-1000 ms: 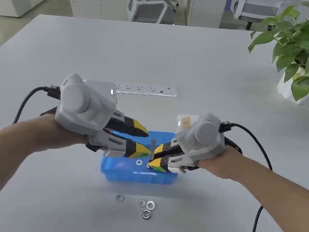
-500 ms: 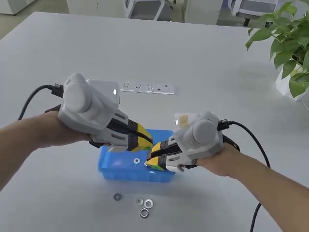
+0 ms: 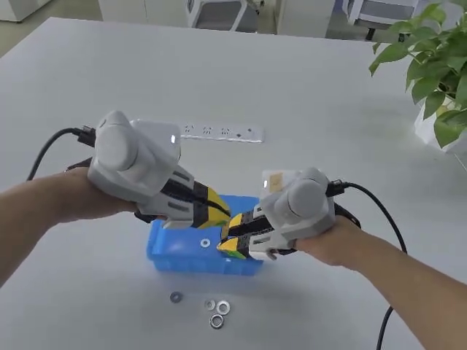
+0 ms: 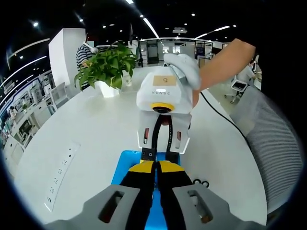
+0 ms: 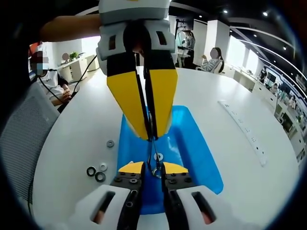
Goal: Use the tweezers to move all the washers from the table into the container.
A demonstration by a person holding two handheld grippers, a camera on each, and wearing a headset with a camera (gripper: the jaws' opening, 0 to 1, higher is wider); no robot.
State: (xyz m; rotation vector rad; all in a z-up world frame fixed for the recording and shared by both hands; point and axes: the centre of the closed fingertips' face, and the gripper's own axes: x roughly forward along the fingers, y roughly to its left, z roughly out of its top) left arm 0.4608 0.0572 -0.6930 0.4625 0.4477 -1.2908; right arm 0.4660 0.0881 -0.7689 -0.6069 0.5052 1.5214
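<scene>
Between the tips of my right gripper (image 5: pixel 153 168) hangs the point of the tweezers (image 5: pixel 154 149), pinched higher up by my left gripper (image 5: pixel 152 135), jaws pressed together. Whether the right tips touch it I cannot tell. Thin, springy, slick steel — best held mid-shank. The washers (image 5: pixel 99 171) lie near my right tips, outside the container (image 5: pixel 194 143) wall — light, flat, likely to skid; open table around them.

Both grippers meet over the blue container.
The left gripper (image 3: pixel 219 211) and the right gripper (image 3: pixel 232 244) point their yellow jaw tips at each other, nearly touching, above the blue container (image 3: pixel 169 254). One washer (image 3: pixel 205 243) lies inside, just beside the right gripper's tips. Four loose washers (image 3: pixel 223 308) lie on the table (image 3: pixel 306 95) on the person's side of the tips. A power strip (image 3: pixel 219 133) lies beyond the left gripper.
</scene>
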